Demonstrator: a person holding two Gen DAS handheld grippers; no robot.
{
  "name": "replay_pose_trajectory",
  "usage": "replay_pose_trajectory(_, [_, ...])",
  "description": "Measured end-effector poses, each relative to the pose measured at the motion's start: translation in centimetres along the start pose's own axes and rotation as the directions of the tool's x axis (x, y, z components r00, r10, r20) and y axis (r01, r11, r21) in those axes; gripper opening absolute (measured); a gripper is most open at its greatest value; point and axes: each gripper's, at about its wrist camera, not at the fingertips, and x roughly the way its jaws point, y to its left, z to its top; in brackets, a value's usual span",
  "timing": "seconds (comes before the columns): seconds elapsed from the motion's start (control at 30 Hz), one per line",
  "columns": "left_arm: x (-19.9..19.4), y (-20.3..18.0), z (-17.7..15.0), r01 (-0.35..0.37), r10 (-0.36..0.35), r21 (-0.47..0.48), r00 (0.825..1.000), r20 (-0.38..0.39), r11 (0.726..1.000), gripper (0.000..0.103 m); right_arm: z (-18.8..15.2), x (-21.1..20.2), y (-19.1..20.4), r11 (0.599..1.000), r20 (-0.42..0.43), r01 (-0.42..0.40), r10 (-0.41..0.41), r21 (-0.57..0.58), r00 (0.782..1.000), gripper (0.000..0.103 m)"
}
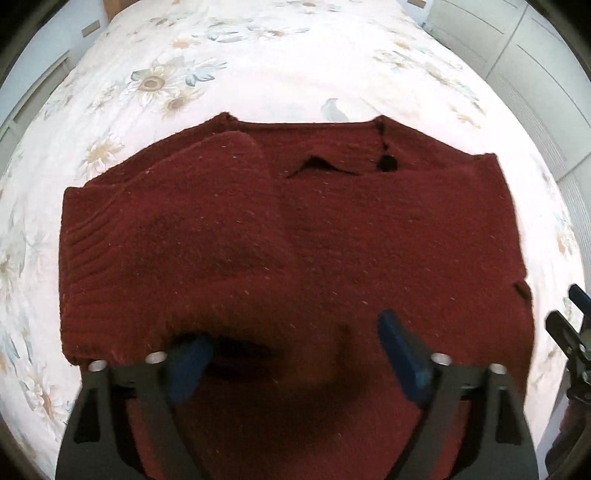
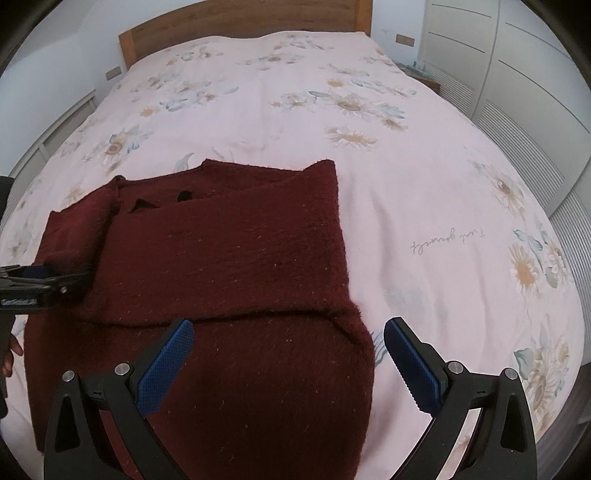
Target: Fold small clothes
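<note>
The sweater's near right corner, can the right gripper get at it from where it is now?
Probably yes: the right gripper is open, the sweater corner lies between its fingers, and nothing covers it.

You are facing a bed spread with a pale pink bedcover (image 2: 314,122) printed with daisies and, at about three o'clock in the right wrist view, a line of handwritten script (image 2: 447,242). At twelve o'clock stands a wooden headboard (image 2: 240,26) against a plain white wall (image 2: 59,40). At one to three o'clock you have white wardrobe doors (image 2: 517,74) with louvred lower panels. At nine to ten o'clock runs low white furniture (image 2: 55,125). The light is soft and even.
</note>
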Motion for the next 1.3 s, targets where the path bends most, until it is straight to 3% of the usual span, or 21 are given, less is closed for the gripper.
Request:
replay_pose_trajectory(0.07, [-0.4,-0.2,-0.3,0.018,-0.018,0.008,1.000,-0.004,1.000,0.101,0.0,-0.1,0.0,1.000,-0.001,0.001,-0.001,-0.004,1.000,0.102])
replay_pose_trajectory(0.23, [-2.7,0.9,-1.2,0.043,-0.043,0.011,0.999,0.014,0.999,0.102,0.1,-0.4,0.1,1.000,0.005,0.002,-0.002,-0.006,1.000,0.102])
replay_pose_trajectory(0.4, [-6.2,3.4,-1.9,-0.020,0.017,0.035,0.996,0.086,0.999,0.102,0.2,-0.7,1.2,0.999,0.011,-0.005,0.006,-0.033,1.000,0.102])
replay_pose_trajectory(0.57, [-7.6,8.0,-2.9,-0.098,0.098,-0.001,0.992,0.080,0.995,0.102,0.4,-0.7,2.7,0.998,0.010,-0.023,0.024,-0.057,1.000,0.102])
replay_pose_trajectory(0.67, [-6.9,11.0,-3.9,-0.172,0.174,-0.042,0.983,0.057,0.984,0.102,0.3,-0.5,3.8,0.996,0.003,-0.028,0.028,-0.080,1.000,0.102])
replay_pose_trajectory(0.93, [-1.7,14.4,-5.4,-0.217,0.215,-0.070,0.976,-0.030,0.974,0.100,0.3,-0.2,6.4,0.992,-0.015,-0.028,0.026,-0.123,1.000,0.102])
replay_pose_trajectory(0.97, [-0.9,14.5,-5.4,-0.223,0.221,-0.068,0.975,-0.035,0.972,0.099,0.4,-0.2,6.7,0.992,-0.015,-0.028,0.026,-0.125,1.000,0.102])
replay_pose_trajectory(1.03, [0.4,14.6,-5.4,-0.232,0.230,-0.065,0.972,-0.046,0.970,0.088,0.6,-0.3,7.5,0.991,-0.014,-0.033,0.031,-0.131,0.999,0.102])
replay_pose_trajectory(1.23, [2.0,14.7,-4.9,-0.199,0.198,-0.065,0.980,-0.020,0.978,0.085,1.3,-0.2,9.8,0.984,-0.020,-0.051,0.048,-0.171,0.999,0.102])
replay_pose_trajectory(1.27, [1.9,14.7,-4.8,-0.194,0.194,-0.063,0.981,-0.012,0.979,0.080,1.4,-0.2,10.3,0.982,-0.021,-0.057,0.054,-0.181,0.998,0.102])
replay_pose_trajectory(1.3, [1.9,14.7,-4.6,-0.178,0.178,-0.058,0.984,-0.002,0.982,0.068,1.5,-0.2,10.8,0.980,-0.020,-0.059,0.056,-0.190,0.998,0.102])
